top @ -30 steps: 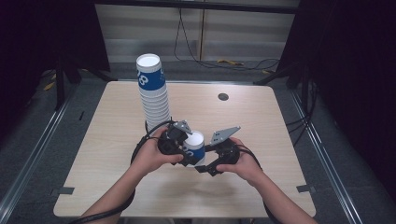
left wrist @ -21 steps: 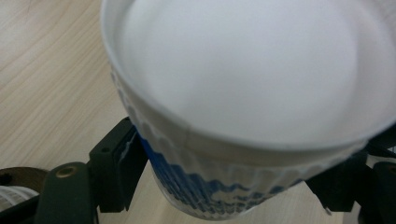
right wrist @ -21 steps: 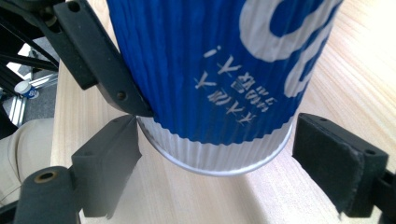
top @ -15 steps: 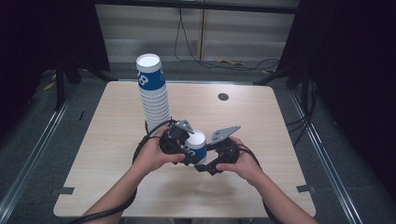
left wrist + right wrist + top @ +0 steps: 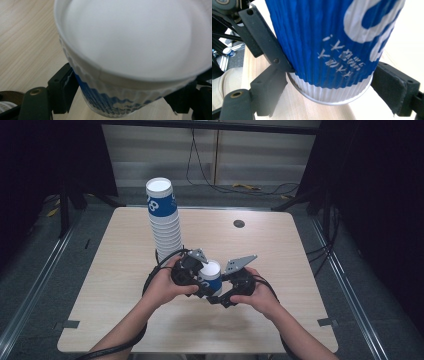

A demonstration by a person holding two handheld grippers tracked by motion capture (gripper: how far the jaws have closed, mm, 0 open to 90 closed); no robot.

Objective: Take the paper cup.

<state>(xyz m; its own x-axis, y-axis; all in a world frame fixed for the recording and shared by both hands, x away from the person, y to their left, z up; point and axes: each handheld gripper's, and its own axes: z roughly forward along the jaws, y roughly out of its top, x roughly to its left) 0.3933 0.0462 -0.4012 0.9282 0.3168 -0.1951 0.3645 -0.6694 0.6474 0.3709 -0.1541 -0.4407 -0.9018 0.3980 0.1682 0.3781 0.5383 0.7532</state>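
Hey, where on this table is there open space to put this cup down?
Free: the right side of the table past the round hole, and the left side beside the cup stack. Crowded: the middle front, where both hands hold the cup.

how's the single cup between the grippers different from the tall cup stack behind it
The single cup is one cup; the cup stack is many nested cups and stands far taller. The single cup sits near the table's front, with the left gripper and the right gripper on either side of it; the cup stack stands alone farther back, untouched. The cup stack leans slightly; the single cup looks upright. Both are ribbed blue-and-white paper cups with white tops.
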